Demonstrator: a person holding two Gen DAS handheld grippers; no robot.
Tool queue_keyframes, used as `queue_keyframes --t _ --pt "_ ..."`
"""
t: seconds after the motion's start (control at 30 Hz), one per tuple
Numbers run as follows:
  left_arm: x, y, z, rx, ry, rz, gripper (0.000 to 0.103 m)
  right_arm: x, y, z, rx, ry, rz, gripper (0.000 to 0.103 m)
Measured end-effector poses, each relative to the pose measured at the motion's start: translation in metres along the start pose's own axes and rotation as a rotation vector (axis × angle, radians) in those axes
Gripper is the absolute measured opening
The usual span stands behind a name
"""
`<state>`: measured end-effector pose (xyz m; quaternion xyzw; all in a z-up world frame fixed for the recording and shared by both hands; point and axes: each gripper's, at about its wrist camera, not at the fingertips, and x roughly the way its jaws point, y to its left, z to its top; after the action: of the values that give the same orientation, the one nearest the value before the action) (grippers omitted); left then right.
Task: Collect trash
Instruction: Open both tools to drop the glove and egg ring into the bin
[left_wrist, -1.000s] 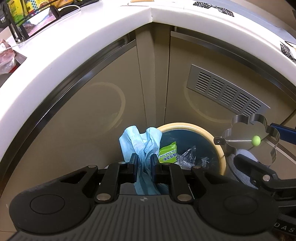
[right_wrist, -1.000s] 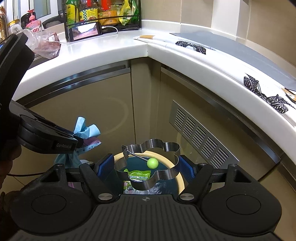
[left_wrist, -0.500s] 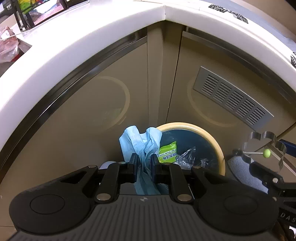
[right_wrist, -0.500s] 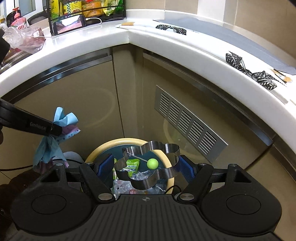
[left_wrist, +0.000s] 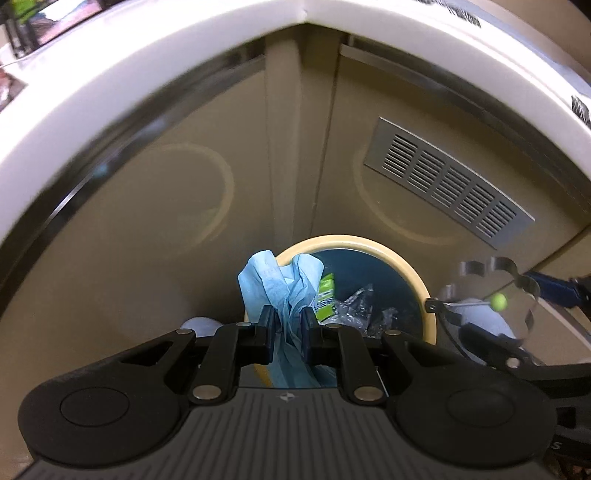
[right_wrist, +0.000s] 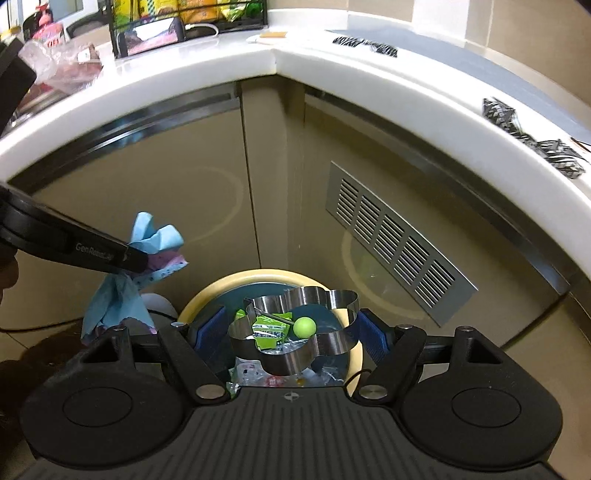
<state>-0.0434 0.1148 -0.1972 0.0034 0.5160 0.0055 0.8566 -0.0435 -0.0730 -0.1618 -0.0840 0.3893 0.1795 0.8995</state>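
Left hand-held gripper (left_wrist: 287, 325) pinched narrow on crumpled blue tissue (left_wrist: 275, 280), poised just short of bin rim (left_wrist: 406, 266), likely for drop. Right hand-held gripper (right_wrist: 291, 334) spread wide, clamping flower-shaped metal ring (right_wrist: 295, 332) directly above bin (right_wrist: 354, 354); wrappers (right_wrist: 271, 330) inside.

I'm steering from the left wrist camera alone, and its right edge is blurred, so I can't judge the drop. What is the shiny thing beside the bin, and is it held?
Observer: It is a flower-shaped metal ring with a green knob, clamped between the blue pads of the right gripper.
Operator: Is it over the bin?
Observer: In the right wrist view it sits above the opening of the yellow-rimmed bin, with a green packet showing through it.
Operator: And my blue paper?
Observer: The left gripper pinches the blue paper left of the rim, seemingly not over the opening.
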Motion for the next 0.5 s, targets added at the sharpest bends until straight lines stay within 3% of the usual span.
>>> queue_keyframes --t 0.5 --pt "0.072 -0.018 0.018 0.036 0.108 -0.040 0.016 0.078 -0.008 -0.011 -0.053 0.159 0.030 0.078"
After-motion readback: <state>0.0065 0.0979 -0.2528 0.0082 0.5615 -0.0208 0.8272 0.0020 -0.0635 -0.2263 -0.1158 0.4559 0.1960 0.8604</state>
